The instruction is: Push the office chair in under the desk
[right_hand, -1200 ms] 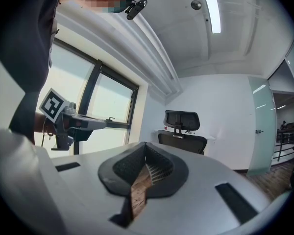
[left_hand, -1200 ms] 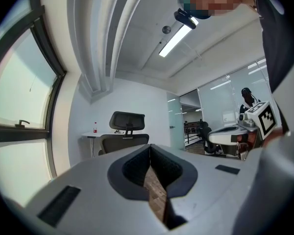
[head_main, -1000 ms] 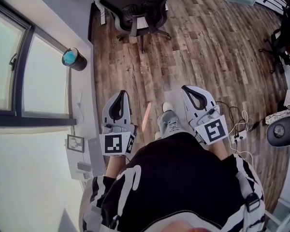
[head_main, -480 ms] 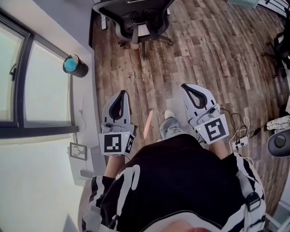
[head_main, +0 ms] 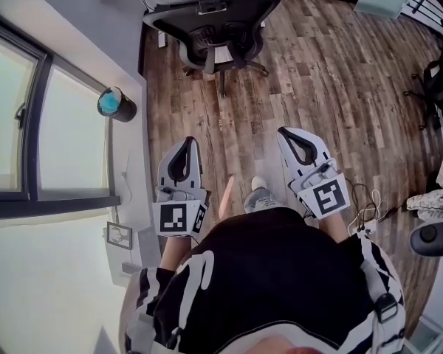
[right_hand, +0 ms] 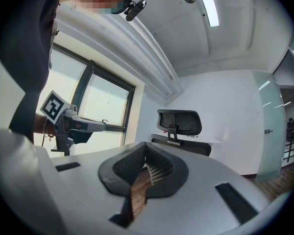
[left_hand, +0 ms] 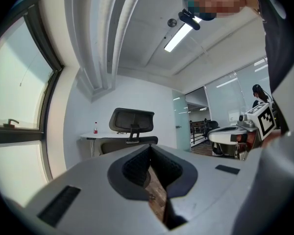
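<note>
Empty grippers, black mesh office chair (head_main: 214, 21) well ahead of both tips.
Left gripper (head_main: 183, 146) and right gripper (head_main: 289, 136) side by side, jaws closed on nothing; chair backs onto white desk (left_hand: 91, 135).

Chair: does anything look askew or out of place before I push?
The chair stands out from the desk, base on open floor. Loose cables lie on the floor at the head view's right. Nothing looks spilled or damaged.

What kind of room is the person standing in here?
Most likely an office: a mesh office chair stands at a white desk, a second chair sits at the right, and glass partitions show beyond.
</note>
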Motion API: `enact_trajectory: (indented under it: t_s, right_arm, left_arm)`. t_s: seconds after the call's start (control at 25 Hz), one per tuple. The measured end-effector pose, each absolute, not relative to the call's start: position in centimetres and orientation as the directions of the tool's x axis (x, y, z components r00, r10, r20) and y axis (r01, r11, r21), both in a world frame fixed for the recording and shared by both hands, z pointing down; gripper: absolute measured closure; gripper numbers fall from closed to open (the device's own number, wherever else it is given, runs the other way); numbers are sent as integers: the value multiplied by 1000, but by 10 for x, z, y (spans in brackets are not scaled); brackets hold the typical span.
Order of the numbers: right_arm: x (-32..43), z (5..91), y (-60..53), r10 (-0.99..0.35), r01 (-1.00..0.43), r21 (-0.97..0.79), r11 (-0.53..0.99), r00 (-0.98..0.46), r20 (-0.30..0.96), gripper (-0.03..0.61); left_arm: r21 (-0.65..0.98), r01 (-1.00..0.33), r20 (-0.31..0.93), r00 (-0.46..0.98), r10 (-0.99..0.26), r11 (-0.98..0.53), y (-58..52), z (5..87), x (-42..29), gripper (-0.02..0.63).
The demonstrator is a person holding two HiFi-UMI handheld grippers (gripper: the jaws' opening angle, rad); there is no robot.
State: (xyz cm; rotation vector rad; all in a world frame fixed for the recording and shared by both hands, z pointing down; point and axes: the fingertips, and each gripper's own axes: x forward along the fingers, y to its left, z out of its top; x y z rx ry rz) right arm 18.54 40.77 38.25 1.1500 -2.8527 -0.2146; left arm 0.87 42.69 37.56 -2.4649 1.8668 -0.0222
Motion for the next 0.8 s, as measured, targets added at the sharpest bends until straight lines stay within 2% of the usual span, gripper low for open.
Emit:
enact_trajectory:
  t_s: [0.8]
  right_arm:
    - [215, 383, 308, -677, -669, 139, 730, -736, 13, 568]
  left_arm:
    - [-31, -972, -35, 232, -972, -231, 332, 373, 33, 606]
